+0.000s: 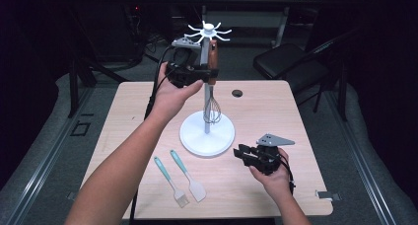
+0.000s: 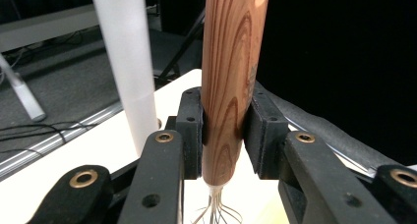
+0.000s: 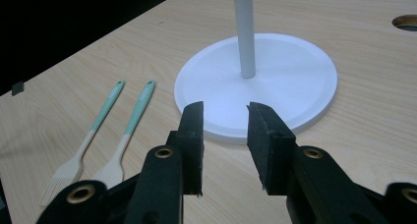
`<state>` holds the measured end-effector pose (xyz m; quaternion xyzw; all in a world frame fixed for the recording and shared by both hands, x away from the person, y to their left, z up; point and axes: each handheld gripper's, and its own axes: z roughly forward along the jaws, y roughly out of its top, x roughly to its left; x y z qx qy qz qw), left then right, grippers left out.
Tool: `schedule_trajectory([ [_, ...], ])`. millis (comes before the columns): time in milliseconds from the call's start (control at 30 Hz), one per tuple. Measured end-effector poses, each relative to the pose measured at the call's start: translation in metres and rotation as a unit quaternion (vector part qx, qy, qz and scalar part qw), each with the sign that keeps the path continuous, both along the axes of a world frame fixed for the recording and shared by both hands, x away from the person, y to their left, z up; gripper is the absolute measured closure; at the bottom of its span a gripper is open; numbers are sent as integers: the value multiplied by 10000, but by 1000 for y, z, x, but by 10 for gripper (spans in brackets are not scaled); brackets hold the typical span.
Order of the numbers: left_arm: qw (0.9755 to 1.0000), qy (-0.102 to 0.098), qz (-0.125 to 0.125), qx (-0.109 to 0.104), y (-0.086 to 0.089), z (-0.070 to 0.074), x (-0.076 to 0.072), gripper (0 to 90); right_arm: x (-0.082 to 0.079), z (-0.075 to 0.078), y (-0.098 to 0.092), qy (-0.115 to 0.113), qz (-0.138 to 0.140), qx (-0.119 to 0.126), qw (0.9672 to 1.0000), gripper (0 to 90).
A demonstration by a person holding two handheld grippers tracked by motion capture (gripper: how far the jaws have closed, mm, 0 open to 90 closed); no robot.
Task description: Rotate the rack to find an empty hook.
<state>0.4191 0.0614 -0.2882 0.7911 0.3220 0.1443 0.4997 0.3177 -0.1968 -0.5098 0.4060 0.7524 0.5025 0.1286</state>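
A whisk with a brown wooden handle point(image 1: 212, 57) point(image 2: 231, 81) hangs upright beside the pole of a white hook stand point(image 1: 207, 133), its wire head point(image 1: 212, 111) just above the round base. My left gripper point(image 1: 204, 72) point(image 2: 225, 130) is shut on the lower part of that handle, both pads pressing its sides. The stand's pole point(image 2: 125, 62) rises just left of the handle in the left gripper view. My right gripper point(image 1: 242, 153) point(image 3: 225, 135) rests low over the table at the base's point(image 3: 275, 81) near right edge, open with nothing between its jaws.
A teal-handled brush point(image 1: 170, 175) point(image 3: 83, 145) and a teal-handled spatula point(image 1: 189, 175) point(image 3: 125, 140) lie side by side on the table's near left. A round cable hole point(image 1: 237, 93) is behind the stand. A black chair point(image 1: 286, 62) stands beyond the far right corner.
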Motion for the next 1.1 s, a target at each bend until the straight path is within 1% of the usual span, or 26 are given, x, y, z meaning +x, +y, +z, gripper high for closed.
schedule_trajectory([
  [200,9999,-10,79,-113,7,-3,2,708,-1,0,0,-16,12,-11,10000,677],
  [467,9999,-19,115,-111,7,-3,5,708,-1,0,2,-35,24,-6,10000,678],
  [567,9999,-1,84,-92,8,-2,5,707,0,0,2,-34,26,6,10000,678],
  [733,9999,1,59,-141,9,-4,3,703,0,0,1,-18,16,9,10000,676],
  [767,9999,-23,67,-153,8,-5,2,700,0,0,1,-16,14,-4,10000,675],
  [867,9999,11,51,-158,10,-10,1,683,1,0,0,2,9,-34,10000,668],
  [967,9998,39,91,-150,13,-18,0,643,1,-1,0,-1,-38,-53,10000,658],
  [1033,9998,74,77,-158,16,-25,-2,638,2,-1,-1,-20,-70,-97,9999,654],
  [1100,9998,77,74,-145,19,-30,-3,625,3,-2,-2,-39,-77,-140,9999,631],
])
